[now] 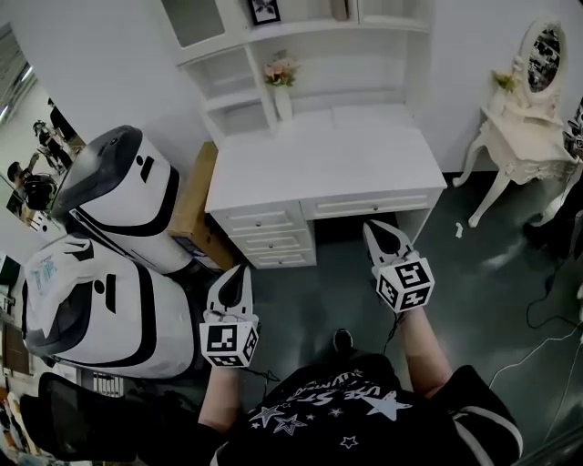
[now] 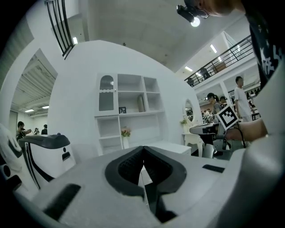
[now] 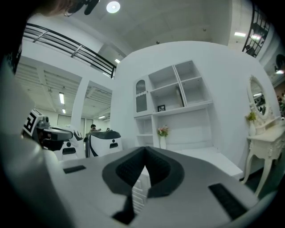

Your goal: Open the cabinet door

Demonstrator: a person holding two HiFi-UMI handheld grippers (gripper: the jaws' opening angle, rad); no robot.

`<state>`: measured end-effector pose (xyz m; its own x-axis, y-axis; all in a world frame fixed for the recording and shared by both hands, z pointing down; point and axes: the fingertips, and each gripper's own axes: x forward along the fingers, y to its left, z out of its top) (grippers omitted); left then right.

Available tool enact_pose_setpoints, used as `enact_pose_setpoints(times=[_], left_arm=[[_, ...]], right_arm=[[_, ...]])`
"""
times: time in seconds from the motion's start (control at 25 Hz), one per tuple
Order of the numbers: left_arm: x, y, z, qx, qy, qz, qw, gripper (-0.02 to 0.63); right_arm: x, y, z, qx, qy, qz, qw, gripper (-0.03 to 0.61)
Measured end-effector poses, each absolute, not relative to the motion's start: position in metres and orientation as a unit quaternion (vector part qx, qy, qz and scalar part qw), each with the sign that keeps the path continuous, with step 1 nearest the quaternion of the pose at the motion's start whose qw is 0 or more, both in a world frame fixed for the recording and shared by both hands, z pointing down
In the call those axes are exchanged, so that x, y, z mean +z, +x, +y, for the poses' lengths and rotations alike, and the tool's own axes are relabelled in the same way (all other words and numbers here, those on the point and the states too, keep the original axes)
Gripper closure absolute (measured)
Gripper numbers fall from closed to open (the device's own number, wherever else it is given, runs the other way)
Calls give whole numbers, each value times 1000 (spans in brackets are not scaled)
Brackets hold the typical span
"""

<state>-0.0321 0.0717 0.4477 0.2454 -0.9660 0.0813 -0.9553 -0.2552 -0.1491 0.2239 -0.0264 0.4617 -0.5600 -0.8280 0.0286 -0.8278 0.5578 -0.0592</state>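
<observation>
A white desk (image 1: 319,159) with a shelf unit on top stands against the wall ahead. The cabinet door (image 1: 193,18) is the arched glass-panelled one at the unit's upper left, and it is closed; it also shows in the left gripper view (image 2: 106,93) and the right gripper view (image 3: 140,96). My left gripper (image 1: 240,269) is shut and empty, held out short of the desk's drawers (image 1: 264,221). My right gripper (image 1: 373,227) is also shut and empty, just before the desk's front edge. Both point level at the desk, their jaw tips meeting (image 2: 143,148) (image 3: 145,149).
A vase of pink flowers (image 1: 281,77) stands on the desk's back left. Two large white-and-black machines (image 1: 118,191) and a wooden box (image 1: 196,205) crowd the left. A white vanity table (image 1: 524,127) with an oval mirror is at the right. Cables lie on the dark floor (image 1: 547,314).
</observation>
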Motion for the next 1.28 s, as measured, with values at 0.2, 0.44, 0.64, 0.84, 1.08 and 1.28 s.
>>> enact_pose_setpoints(times=[0.2,0.44,0.64,0.84,1.08,1.28], left_arm=[[434,-11,1,-64,-779,622,43,604],[422,-5,-45,-53,-763,641,53,603],[423,-23,-60,-62,-753,652,61,568],[409,-49,-99,-60,-754,649,87,518],[370,-59,-188,-24,-774,620,122,393],[333,-59,-266,-5,-804,571,163,305]], right_arm=[[449,243,-93,-18,-455,890,9,572],[418,241,-152,14,-429,903,25,572],[392,217,-187,41,-407,912,39,572],[367,192,-223,58,-391,917,46,572],[331,177,-281,94,-396,912,46,572],[301,160,-341,121,-412,901,58,572]])
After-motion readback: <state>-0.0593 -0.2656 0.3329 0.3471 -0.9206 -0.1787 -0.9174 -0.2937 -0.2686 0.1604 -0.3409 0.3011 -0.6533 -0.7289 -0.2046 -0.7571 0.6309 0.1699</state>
